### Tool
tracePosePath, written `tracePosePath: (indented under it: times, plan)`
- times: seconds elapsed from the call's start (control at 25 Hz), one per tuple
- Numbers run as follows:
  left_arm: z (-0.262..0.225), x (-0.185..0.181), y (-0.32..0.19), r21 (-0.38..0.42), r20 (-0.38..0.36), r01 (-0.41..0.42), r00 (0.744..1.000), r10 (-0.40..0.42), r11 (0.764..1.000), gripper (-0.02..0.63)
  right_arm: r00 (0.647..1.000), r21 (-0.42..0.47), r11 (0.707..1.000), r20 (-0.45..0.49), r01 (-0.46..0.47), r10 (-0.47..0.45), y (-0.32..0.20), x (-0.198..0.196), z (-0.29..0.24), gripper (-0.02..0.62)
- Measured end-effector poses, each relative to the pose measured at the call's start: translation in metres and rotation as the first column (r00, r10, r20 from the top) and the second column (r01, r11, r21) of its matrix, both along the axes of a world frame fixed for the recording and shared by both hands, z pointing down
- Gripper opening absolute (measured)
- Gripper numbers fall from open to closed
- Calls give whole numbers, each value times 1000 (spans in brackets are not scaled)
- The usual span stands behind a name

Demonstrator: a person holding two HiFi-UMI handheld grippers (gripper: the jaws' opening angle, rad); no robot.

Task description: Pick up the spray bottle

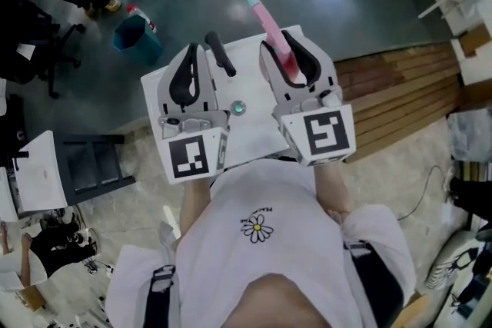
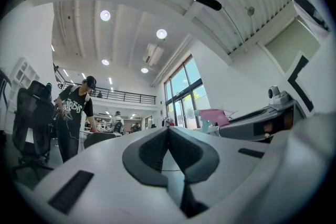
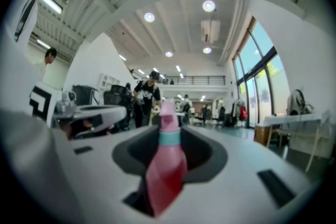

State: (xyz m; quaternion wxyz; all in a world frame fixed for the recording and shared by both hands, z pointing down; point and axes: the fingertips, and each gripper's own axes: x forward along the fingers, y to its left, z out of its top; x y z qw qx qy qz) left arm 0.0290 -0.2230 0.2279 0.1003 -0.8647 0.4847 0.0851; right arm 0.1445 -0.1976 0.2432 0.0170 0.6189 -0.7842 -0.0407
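Note:
A pink spray bottle with a teal collar stands between the jaws of my right gripper, which is shut on its body. The bottle's head sticks out past the fingertips. In the right gripper view the bottle fills the middle, lifted above the white table. My left gripper is held up beside it, a short way to the left. Its jaws are shut with nothing between them. The left gripper view shows the bottle's pink head off to the right.
A black handle-like thing and a small teal item lie on the table. A blue bin stands on the floor beyond its left corner. Wooden planks lie to the right. People stand at desks in the background.

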Motion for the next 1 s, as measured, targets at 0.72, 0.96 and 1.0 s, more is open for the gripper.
tracePosePath:
  times: [0.72,0.96,1.0]
  plan:
    - [7,-10,-5,-26,-19,45,999,-46,999,18,1000,-22,1000,-8,5,-6,3,8,10,155]
    - [7,-19,-7,-32,-23,71,997,-72,997,18,1000,-41,999,-12,9,-10,2,7,13,155]
    - [7,-20,-8,-33,-23,74,997,-75,997,18,1000,-50,999,-13,4,-4,2,8,14,155]
